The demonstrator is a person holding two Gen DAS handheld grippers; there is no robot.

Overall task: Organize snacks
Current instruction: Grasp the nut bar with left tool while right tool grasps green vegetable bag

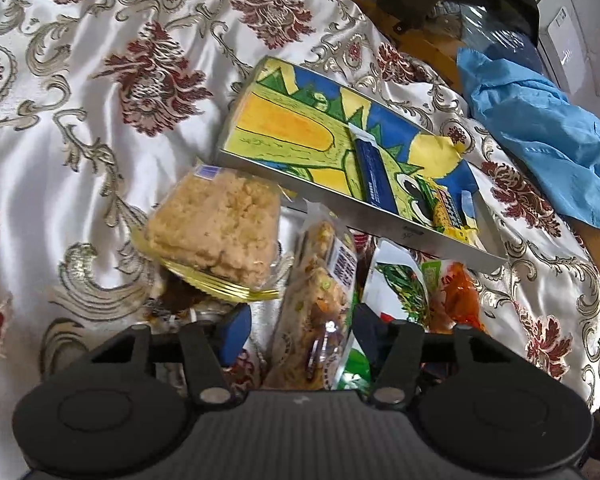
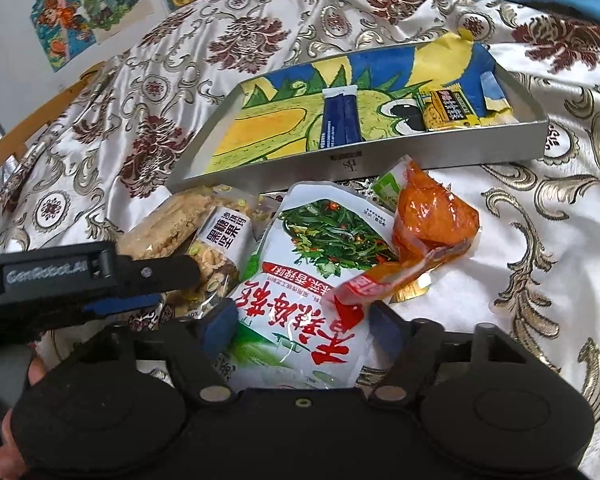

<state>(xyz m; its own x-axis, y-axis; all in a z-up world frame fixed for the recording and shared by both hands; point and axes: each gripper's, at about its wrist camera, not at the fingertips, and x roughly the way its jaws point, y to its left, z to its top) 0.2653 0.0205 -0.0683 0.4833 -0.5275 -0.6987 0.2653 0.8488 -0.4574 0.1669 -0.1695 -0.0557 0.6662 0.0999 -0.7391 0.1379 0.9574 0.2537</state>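
Note:
A metal tray (image 1: 380, 234) (image 2: 380, 156), lined with a colourful drawing, holds a dark blue sachet (image 1: 374, 176) (image 2: 340, 120) and a yellow packet (image 1: 452, 208) (image 2: 448, 110). In front of it lie a crumbly cake in clear wrap (image 1: 216, 224) (image 2: 160, 228), a nut bar packet (image 1: 320, 292) (image 2: 220, 248), a white-green vegetable pouch (image 1: 400, 280) (image 2: 312, 264) and an orange-red packet (image 1: 460, 296) (image 2: 428, 224). My left gripper (image 1: 300, 330) (image 2: 168, 286) straddles the nut bar, with a gap at the left pad. My right gripper (image 2: 302, 326) flanks the vegetable pouch, pads at its edges.
Everything rests on a wrinkled white satin cloth with dark red flowers (image 1: 100, 120) (image 2: 540, 240). A crumpled blue cloth (image 1: 540, 136) lies beyond the tray to the right. A wooden edge (image 2: 40, 120) borders the cloth, and drawings (image 2: 84, 12) hang on the wall. A hand (image 2: 36, 372) shows at lower left.

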